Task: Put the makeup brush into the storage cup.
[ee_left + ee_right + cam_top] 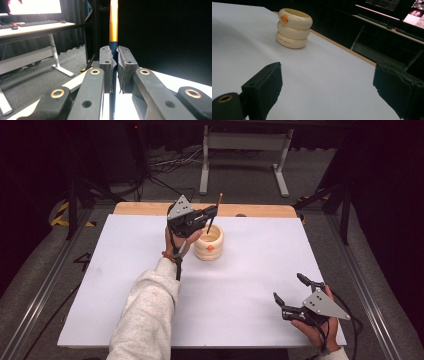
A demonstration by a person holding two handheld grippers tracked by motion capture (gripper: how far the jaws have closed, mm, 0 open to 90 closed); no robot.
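Pencil (214, 214) held near upright over cream duck-faced cup (209, 242), orange end up and leaning slightly away, dark end down into the cup mouth. Clamped between pads of left tool (210, 213). Right tool (289, 291) gaping, empty, near corner. White desk (250, 285); dark room, grey floor.

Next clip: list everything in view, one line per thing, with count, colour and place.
Pencil: one, orange and dark blue, upright, clamped in the left gripper, its lower end at the mouth of the pen holder.
Pen holder: one, cream, ringed, orange beak, table middle-back.
Table: one, white top, wooden back edge.
Desk frame: one, grey, floor behind.
Left gripper: one, black, above the pen holder.
Right gripper: one, black, jaws apart, near right corner.
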